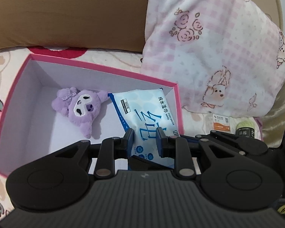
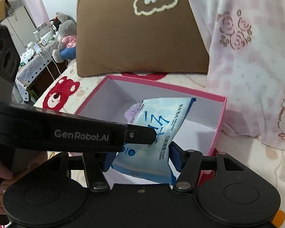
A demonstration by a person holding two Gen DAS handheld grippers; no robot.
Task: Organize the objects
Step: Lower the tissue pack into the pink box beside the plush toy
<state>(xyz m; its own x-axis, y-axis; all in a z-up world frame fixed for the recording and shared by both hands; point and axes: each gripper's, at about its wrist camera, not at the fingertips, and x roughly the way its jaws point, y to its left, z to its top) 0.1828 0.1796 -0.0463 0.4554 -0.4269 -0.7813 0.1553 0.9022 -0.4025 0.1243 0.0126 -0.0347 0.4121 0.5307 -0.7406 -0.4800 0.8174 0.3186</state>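
Both hand-held grippers, left (image 1: 144,139) and right (image 2: 140,158), pinch the wet-wipes pack (image 2: 157,131) over the pink box's near rim (image 2: 219,125), beside a purple plush (image 1: 78,107).

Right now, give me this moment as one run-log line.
wipes pack: over pink box | both hand-held grippers clamp it | purple plush toy: in box

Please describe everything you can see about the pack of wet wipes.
The pack of wet wipes is a soft, light blue and white plastic pouch with dark blue printed characters and a dark blue edge. It is tilted over the open pink box, beside the purple plush toy that lies in the box. The right gripper clamps its lower end, which looks slightly squeezed. The left gripper pinches it too.
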